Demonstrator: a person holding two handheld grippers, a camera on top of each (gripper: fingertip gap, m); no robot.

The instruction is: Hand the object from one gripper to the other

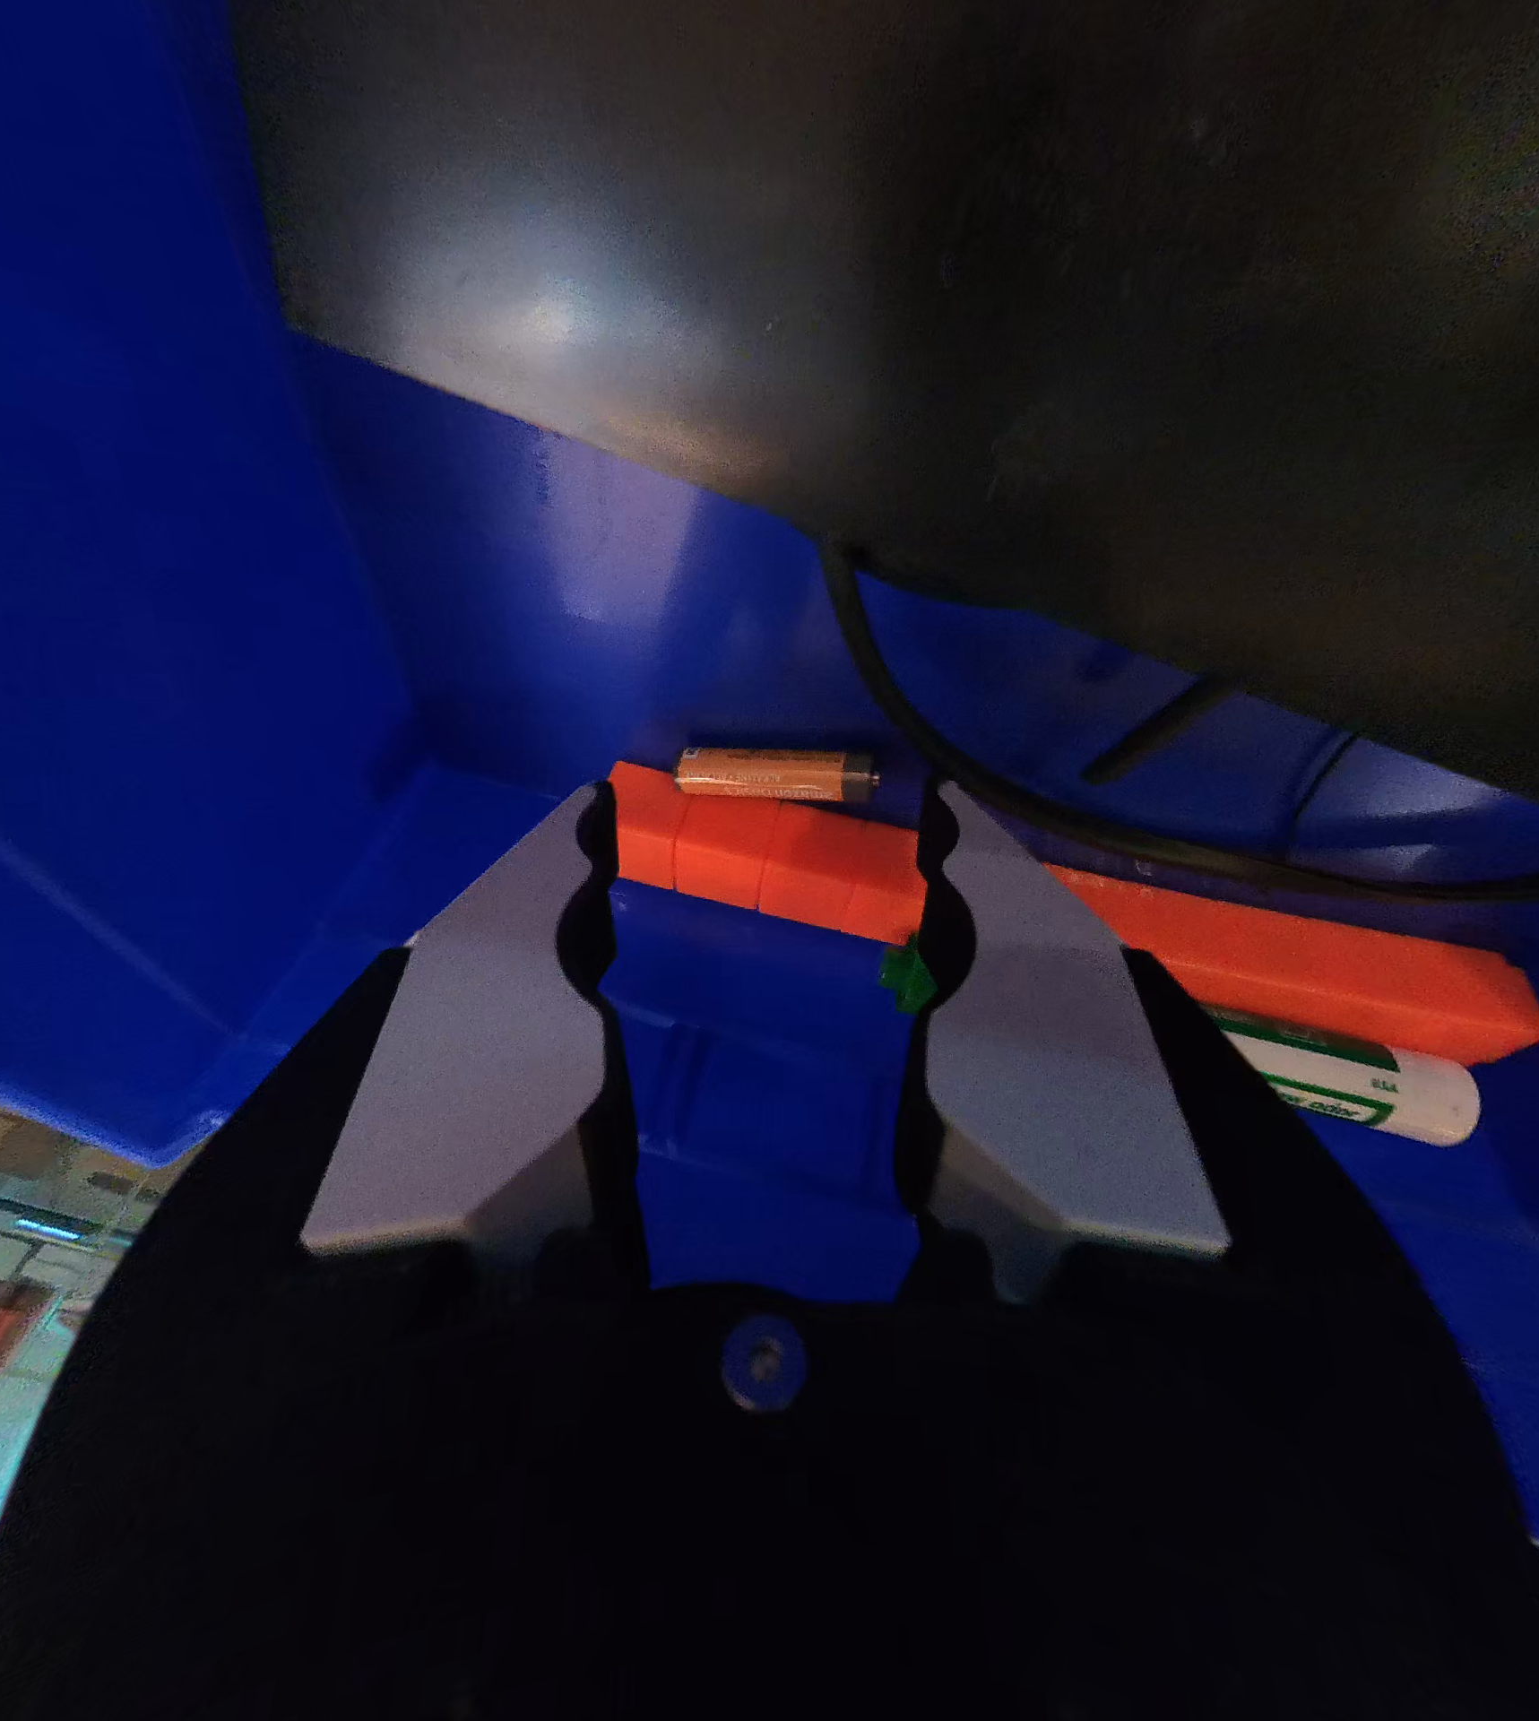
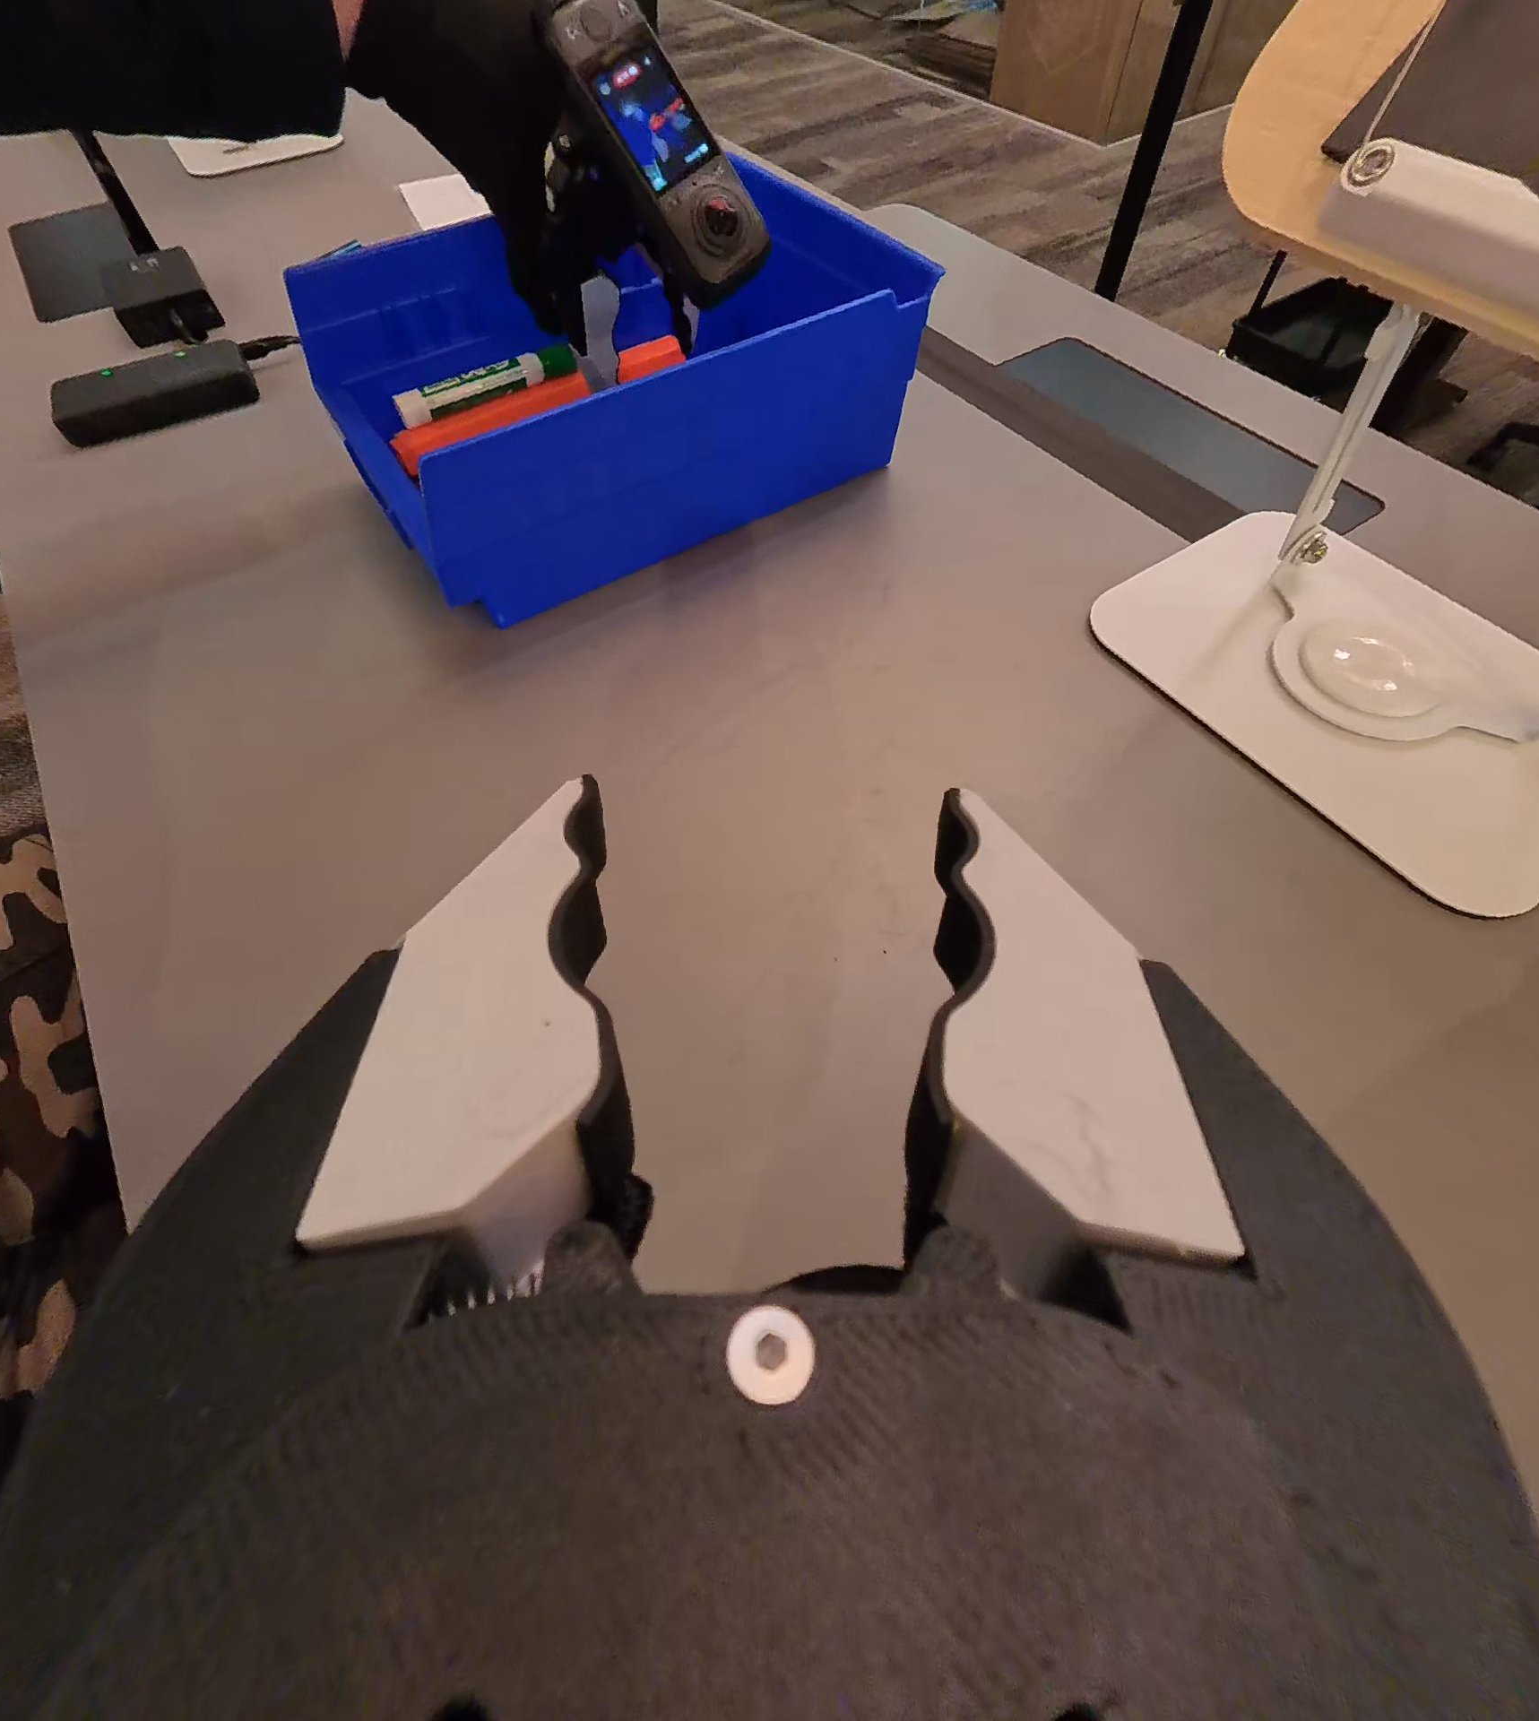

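The right gripper (image 2: 770, 801) is held low over bare grey table (image 2: 747, 708), its jaws spread wide and nothing between them. Farther off, the blue bin (image 2: 654, 466) is seen with the left gripper (image 1: 765, 810) lowered inside it by a black-gloved hand (image 2: 477, 130); those jaws are also spread and closed on nothing, set either side of a long orange bar (image 1: 765, 861) lying on the bin floor. Whether the fingertips (image 1: 574, 819) touch the bar cannot be told. Just behind the bar a small battery (image 1: 775, 773) lies against the back wall; beside its far end a white-and-green marker (image 1: 1361, 1090) rests, and a black cable (image 1: 886, 708) curves down nearby.

The bar appears to be the object to be handed over, and the pick-up is judged not yet made. A clean grasp would be helped by squaring the jaws across the bar's narrow width and closing near its middle, so that one end is left free for the other gripper.

Room inside the bin is tight: walls stand close on the left and behind, so a straight lift is favoured. The open table between bin and right gripper offers clear space; the white lamp base (image 2: 1305, 708) is kept well to the side.
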